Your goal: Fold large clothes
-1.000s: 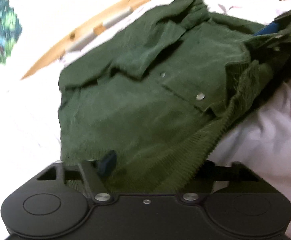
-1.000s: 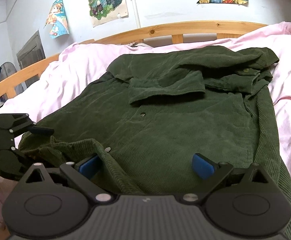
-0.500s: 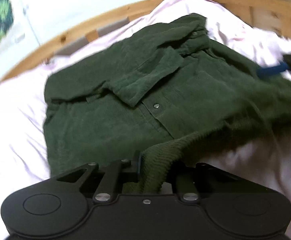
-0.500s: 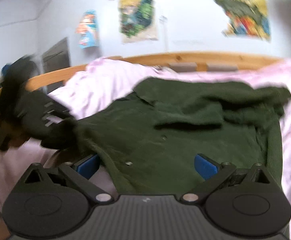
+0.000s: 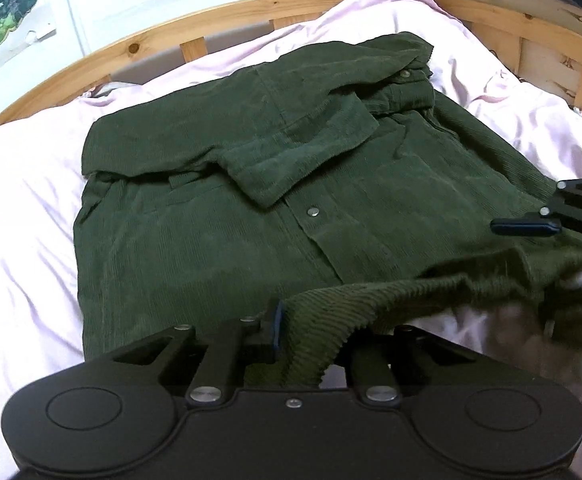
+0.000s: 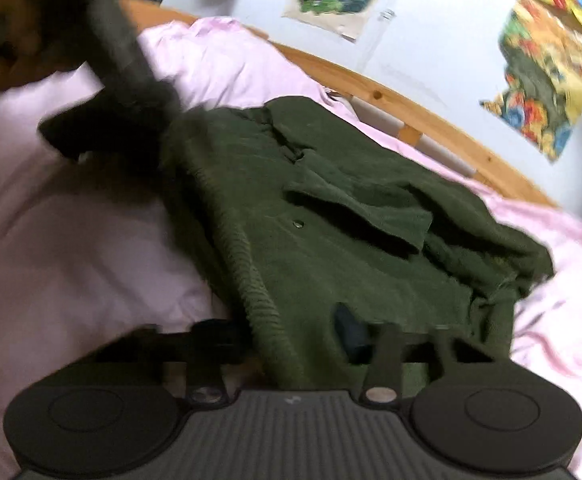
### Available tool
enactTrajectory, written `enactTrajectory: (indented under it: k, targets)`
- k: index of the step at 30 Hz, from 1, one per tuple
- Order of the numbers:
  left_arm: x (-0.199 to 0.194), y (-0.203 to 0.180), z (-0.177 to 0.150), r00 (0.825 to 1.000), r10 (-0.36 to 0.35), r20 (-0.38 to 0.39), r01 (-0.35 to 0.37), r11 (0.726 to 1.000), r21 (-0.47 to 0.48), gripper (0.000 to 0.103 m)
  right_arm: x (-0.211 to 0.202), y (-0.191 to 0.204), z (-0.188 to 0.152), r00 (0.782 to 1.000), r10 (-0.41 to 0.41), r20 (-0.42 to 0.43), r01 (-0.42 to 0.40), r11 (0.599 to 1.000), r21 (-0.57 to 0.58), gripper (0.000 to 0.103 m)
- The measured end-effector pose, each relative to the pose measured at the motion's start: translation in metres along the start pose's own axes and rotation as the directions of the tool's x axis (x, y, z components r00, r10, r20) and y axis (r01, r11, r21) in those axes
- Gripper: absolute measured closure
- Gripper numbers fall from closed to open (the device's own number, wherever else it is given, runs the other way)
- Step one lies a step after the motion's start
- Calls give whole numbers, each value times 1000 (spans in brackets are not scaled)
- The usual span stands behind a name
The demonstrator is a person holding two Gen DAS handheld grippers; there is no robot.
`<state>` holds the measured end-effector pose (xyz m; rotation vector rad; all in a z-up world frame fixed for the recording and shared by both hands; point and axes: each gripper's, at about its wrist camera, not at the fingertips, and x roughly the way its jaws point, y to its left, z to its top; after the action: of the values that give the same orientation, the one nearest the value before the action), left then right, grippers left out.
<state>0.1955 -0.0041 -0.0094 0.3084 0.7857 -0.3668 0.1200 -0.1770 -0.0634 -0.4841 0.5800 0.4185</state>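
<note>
Moved: right gripper (image 6: 291, 344), jaws just closed onto ribbed hem (image 5: 331, 308) of green corduroy jacket (image 5: 251, 184); left gripper (image 5: 311, 332) likewise clamps hem; jacket body stretches lengthwise toward upper frame over pink bedsheet (image 5: 23, 208), both grippers equally near.

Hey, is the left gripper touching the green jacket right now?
Touching. The left wrist view shows the left gripper closed on the green jacket's ribbed hem, its fabric bunched between the fingers.
</note>
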Motion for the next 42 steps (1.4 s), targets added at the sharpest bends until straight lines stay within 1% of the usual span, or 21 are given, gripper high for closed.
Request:
enactTrajectory:
  k: [1,2,4,6,9,12,14,16,18,19,20,23,24,26,28,31,32,33,35,38,42]
  targets:
    - [-2,-1,-3,1000,9,3,-9,1000,3,80,-1,-5,2,1000,28,4,-28,998,52,82]
    - [-4,-2,-6,1000,17,1,-17,1000,3,79,-2,-11,4,999,49,9,-50,994,93,88]
    - [-7,-9,-12,999,35,-8,-35,999,32,59,-1,-29,12,994,100,33,-105,963,247,88]
    - [-10,-22,-20,999,36,-14,-34,995,91,46,3,-49,19,991,112,69,-130,918,374,88]
    - [-7,-43,-32,994,107,-8,-104,976,191,40,11,-71,30,987,106,125,-153,868,472,89]
    - [6,-58,-38,971,240,-4,-231,936,266,41,17,-82,32,982,104,156,-168,855,491,89]
    - [16,-56,-40,950,312,-17,-295,915,276,50,15,-85,31,981,105,164,-174,852,494,89]
    - [21,-45,-42,928,371,-39,-349,899,265,72,15,-85,28,980,110,167,-180,853,491,89]
    - [17,-29,-46,912,405,-62,-382,896,226,75,9,-81,26,981,102,162,-167,868,467,89]
    - [14,-20,-48,912,404,-66,-384,901,202,83,6,-77,26,983,95,158,-156,886,438,88]
    - [10,-13,-50,912,404,-68,-386,903,189,85,4,-73,26,984,88,151,-143,904,403,88]
    - [6,-1,-51,911,407,-71,-388,901,194,85,-2,-45,23,998,9,64,-22,978,206,58]
    - [5,0,-51,913,402,-69,-384,903,192,85,-2,-35,19,1000,-20,23,17,991,131,54]
    - [8,0,-53,914,399,-68,-377,900,218,83,0,-13,6,992,-93,-87,87,994,-69,48]
    - [13,-1,-58,910,407,-78,-379,892,246,81,3,4,-9,972,-173,-159,133,963,-234,49]
    - [13,-5,-64,911,405,-76,-376,892,250,83,-1,4,-18,955,-215,-202,152,946,-287,51]
    - [11,-6,-66,911,408,-60,-380,886,264,85,-5,2,-18,954,-217,-206,154,946,-285,58]
    - [10,-8,-68,910,412,-44,-386,881,272,92,-8,0,-19,953,-226,-204,160,942,-295,76]
    - [-1,-10,-69,912,410,10,-398,878,265,96,-16,-2,-22,946,-262,-193,191,927,-323,94]
    - [-27,-13,-68,903,415,110,-429,879,208,97,-35,-10,-20,955,-233,-186,177,945,-275,97]
    - [-73,-26,-62,884,416,214,-452,878,158,98,-70,-16,-1,954,-274,-119,235,936,-263,98]
